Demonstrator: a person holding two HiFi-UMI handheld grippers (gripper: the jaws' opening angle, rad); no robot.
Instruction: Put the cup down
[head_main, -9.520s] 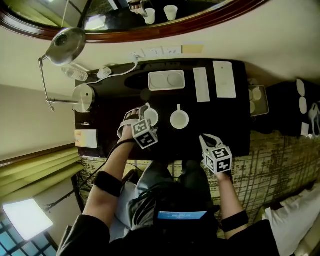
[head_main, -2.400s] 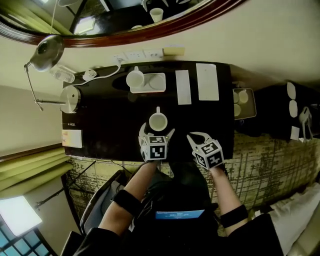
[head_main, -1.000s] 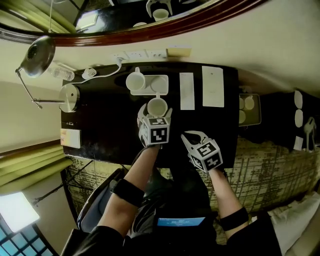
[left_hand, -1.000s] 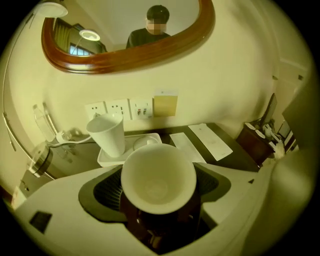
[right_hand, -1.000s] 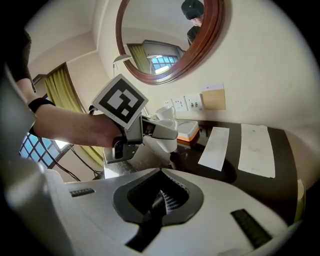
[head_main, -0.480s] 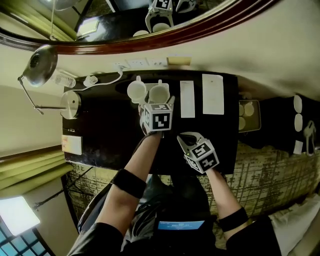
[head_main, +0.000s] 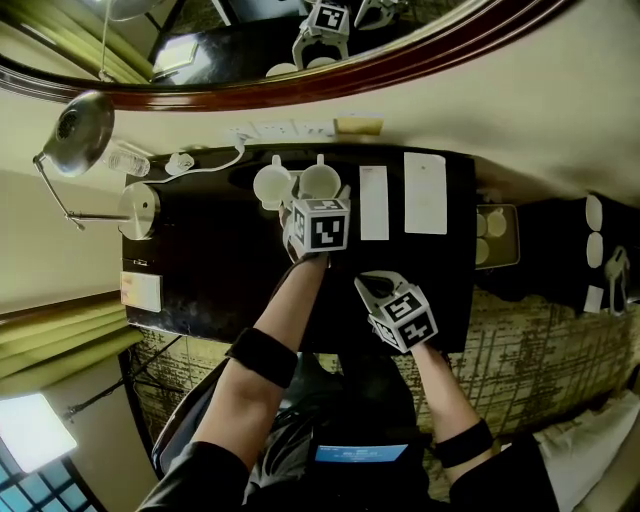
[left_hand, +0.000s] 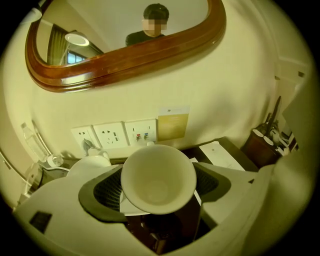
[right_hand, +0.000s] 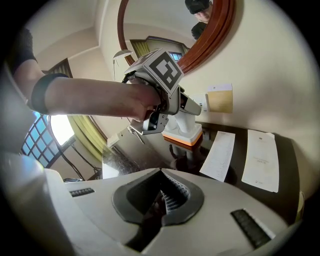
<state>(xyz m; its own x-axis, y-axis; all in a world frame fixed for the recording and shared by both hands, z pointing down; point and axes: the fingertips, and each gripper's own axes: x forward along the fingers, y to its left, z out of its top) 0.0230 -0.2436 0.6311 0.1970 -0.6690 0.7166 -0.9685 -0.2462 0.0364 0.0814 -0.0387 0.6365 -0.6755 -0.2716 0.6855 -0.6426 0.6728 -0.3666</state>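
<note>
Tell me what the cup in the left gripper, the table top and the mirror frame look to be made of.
Cup: probably glazed ceramic; it is plain white and smooth, with a soft sheen inside.
Table top: dark and glossy, mirroring things above it; lacquered wood or glass over wood, hard to tell.
Mirror frame: likely polished wood, reddish brown with a highlight along its curve.

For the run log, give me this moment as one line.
left tool: shut on white cup | cup: beside second cup, back of dark table | right tool: shut, empty
</note>
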